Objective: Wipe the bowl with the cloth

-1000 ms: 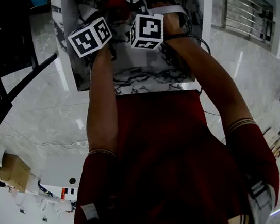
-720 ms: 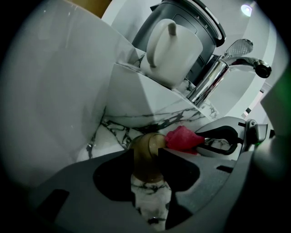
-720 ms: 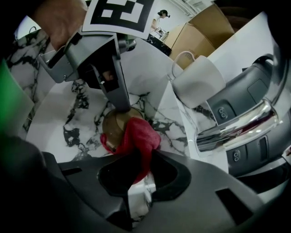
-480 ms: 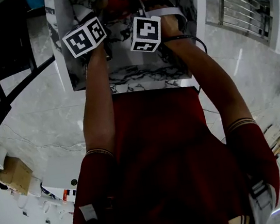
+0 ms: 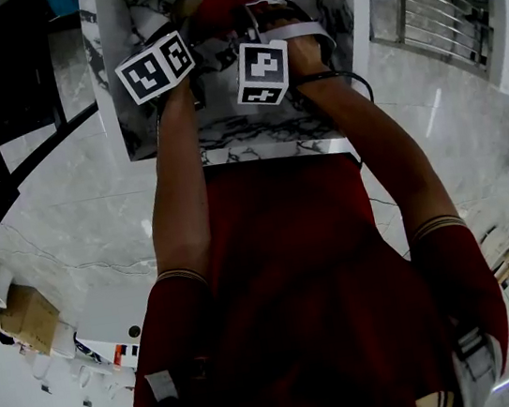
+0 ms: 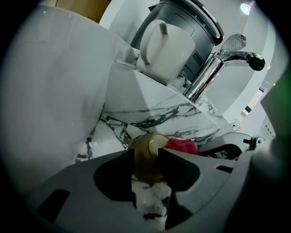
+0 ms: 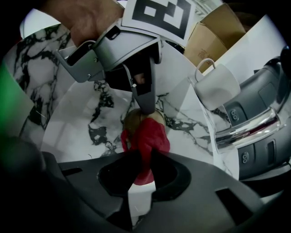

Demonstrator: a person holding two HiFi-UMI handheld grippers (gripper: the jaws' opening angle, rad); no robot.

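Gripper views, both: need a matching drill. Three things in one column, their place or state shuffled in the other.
Things:
1. small tan bowl
2. red cloth
3. white ceramic mug

States:
A. unheld, on the white ledge by the dark grey appliance
B. clamped in the left gripper
C. clamped in the right gripper, against the bowl

Pairs: 1-B, 2-C, 3-A

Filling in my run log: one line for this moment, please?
left gripper: shut on bowl | right gripper: shut on cloth | cloth: against bowl
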